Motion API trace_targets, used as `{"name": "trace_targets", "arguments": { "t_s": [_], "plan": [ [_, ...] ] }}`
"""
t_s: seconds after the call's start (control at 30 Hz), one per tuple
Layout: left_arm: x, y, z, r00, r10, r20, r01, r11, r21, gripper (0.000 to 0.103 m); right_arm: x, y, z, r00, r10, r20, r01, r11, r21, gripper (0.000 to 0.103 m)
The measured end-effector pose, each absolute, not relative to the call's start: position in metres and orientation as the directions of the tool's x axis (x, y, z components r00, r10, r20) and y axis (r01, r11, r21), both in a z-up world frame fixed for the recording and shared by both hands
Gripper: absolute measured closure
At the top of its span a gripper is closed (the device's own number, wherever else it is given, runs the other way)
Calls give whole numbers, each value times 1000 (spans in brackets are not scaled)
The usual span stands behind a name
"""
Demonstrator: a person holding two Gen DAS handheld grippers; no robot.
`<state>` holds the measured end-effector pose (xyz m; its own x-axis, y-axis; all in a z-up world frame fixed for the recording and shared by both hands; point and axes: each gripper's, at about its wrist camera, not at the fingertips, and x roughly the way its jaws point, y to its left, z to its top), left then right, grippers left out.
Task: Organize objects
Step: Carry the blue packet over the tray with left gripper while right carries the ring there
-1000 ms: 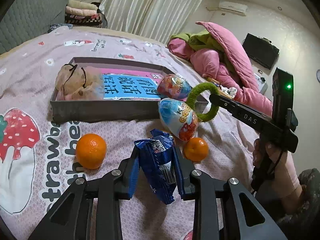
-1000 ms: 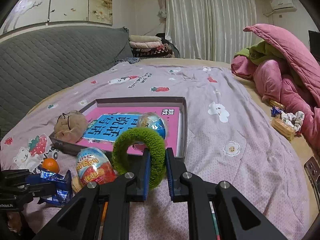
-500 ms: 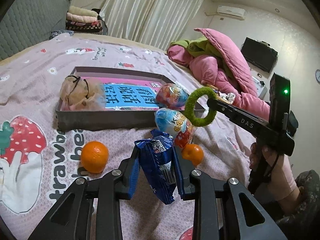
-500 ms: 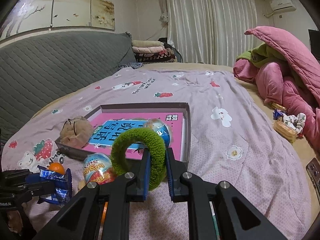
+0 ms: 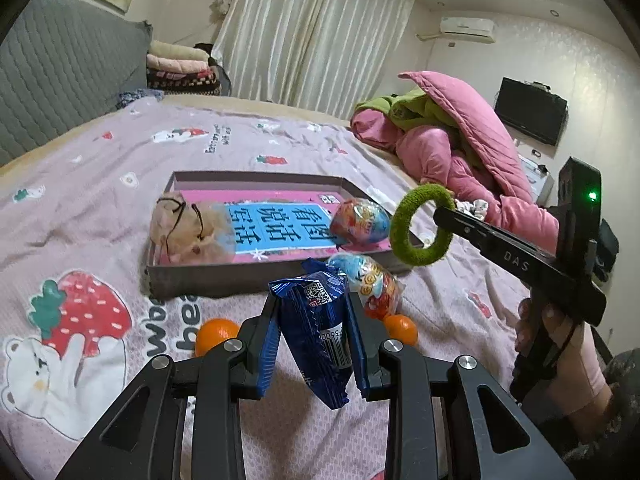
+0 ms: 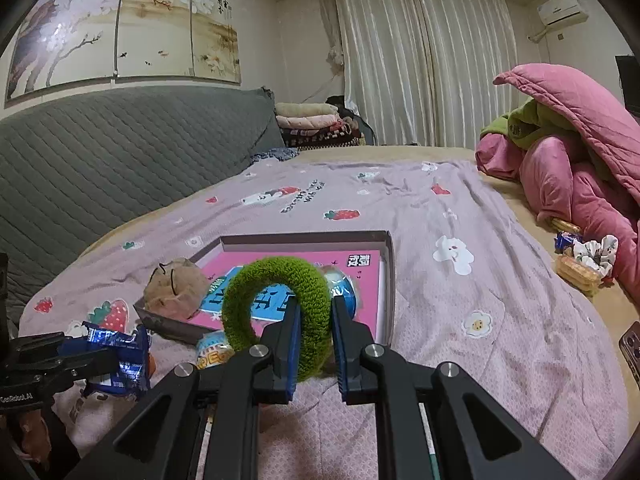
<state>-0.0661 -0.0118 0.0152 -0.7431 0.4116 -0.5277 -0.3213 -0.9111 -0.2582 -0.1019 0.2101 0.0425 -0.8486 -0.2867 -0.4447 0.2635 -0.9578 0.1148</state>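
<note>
My left gripper [image 5: 314, 316] is shut on a blue snack packet [image 5: 316, 320] and holds it above the bedspread, in front of the grey box [image 5: 240, 276]. My right gripper [image 6: 314, 316] is shut on a fuzzy green ring [image 6: 276, 304] and holds it in the air over the box's near right corner; the ring also shows in the left wrist view [image 5: 420, 224]. The box [image 6: 388, 264] has a pink and blue book, a tan pouch [image 5: 180, 228] and a foil egg [image 5: 360, 220] in it. A second foil egg [image 5: 372, 284] and two oranges [image 5: 218, 334] lie on the bedspread in front of the box.
A pink and green quilt heap [image 5: 460, 148] lies on the right of the bed. Snacks and a white scrunchie [image 6: 584, 256] sit near it. A grey padded headboard [image 6: 100, 160] runs along the left. A phone [image 6: 632, 348] lies at the right edge.
Both grippers have risen and pulled back from the bed with their loads; the box and the eggs look further away. The green ring now sits higher over the box corner.
</note>
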Motion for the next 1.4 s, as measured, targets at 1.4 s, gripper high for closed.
{"name": "trace_targets", "arguments": {
  "t_s": [1.4],
  "plan": [
    [-152,-14,54,-833,329,-445,-269,-943,-194,72,-126,205,54,-882,-231,-411,239,-970,32,88]
  ]
}}
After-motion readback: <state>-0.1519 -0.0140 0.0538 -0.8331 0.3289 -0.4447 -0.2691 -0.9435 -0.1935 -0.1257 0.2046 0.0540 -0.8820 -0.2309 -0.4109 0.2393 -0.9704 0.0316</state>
